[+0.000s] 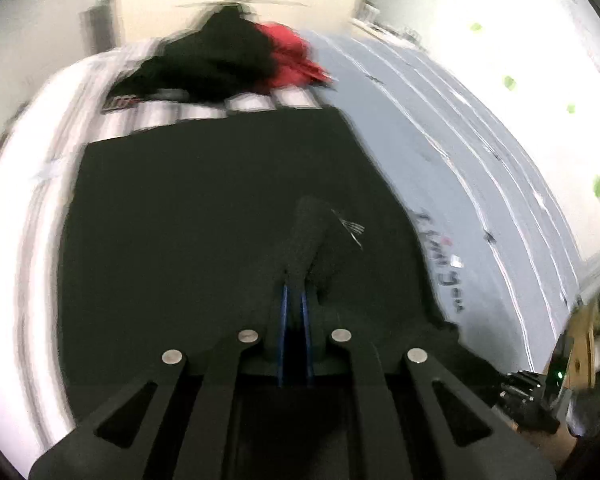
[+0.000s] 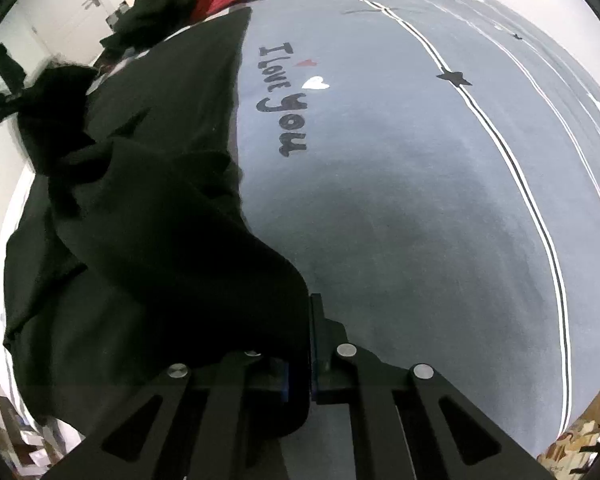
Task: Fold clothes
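Clearly both are clamped on cloth: the left gripper (image 1: 295, 300) pinches a raised ridge of the black garment (image 1: 204, 208), and the right gripper (image 2: 300, 344) grips a draped edge of it over the grey bed cover (image 2: 400, 208). Folding looks barely begun, judging by the unfolded pile of clothes (image 1: 236, 60) beyond; motion blur hides the garment's shape.

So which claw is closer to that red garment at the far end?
Left. The left claw, gripping the black garment, faces the red garment just past the black one's far edge; the right claw grips further back.
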Tool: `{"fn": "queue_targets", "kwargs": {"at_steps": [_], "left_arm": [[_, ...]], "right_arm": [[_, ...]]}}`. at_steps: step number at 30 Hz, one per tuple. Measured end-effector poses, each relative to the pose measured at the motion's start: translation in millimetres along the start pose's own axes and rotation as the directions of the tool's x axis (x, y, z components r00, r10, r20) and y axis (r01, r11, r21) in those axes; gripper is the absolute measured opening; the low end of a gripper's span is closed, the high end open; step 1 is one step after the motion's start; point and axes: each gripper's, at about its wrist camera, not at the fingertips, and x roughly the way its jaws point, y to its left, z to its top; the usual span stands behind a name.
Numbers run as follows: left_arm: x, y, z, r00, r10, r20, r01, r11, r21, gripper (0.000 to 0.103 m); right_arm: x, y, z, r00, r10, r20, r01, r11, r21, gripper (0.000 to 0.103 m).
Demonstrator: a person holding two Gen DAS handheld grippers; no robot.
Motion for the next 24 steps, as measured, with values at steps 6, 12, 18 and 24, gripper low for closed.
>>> {"fn": "queue_targets", "kwargs": {"at_steps": [6, 12, 18, 24], "left_arm": [[-29.1, 148.9, -106.1, 0.949, 0.242, -0.202, -0.289, 0.925, -0.248, 0.003], [-21.0, 215.3, -180.9, 0.904, 0.235, -0.358, -0.384, 0.813, -0.437, 0.003], [4.2, 178.0, -170.4, 0.945, 0.098, -0.311, -0.23, 0.875, -0.425, 0.048], [32.0, 159.1, -163.1, 0.939, 0.061, -0.337, -0.202, 0.894, -0.399, 0.053]], "right_arm": [[9.1, 10.0, 8.6, 1.0, -0.005, -0.031, 0.004, 1.0, -0.018, 0.005], [12.4, 14.0, 11.1, 0.999, -0.02, -0.045, 0.019, 0.999, -0.034, 0.006], [-5.2, 11.4, 8.6, 0.998, 0.018, -0.061, -0.021, 0.998, -0.053, 0.009], [-37.8, 20.6, -0.5, 0.997, 0.055, -0.058, -0.06, 0.994, -0.088, 0.009]]}}
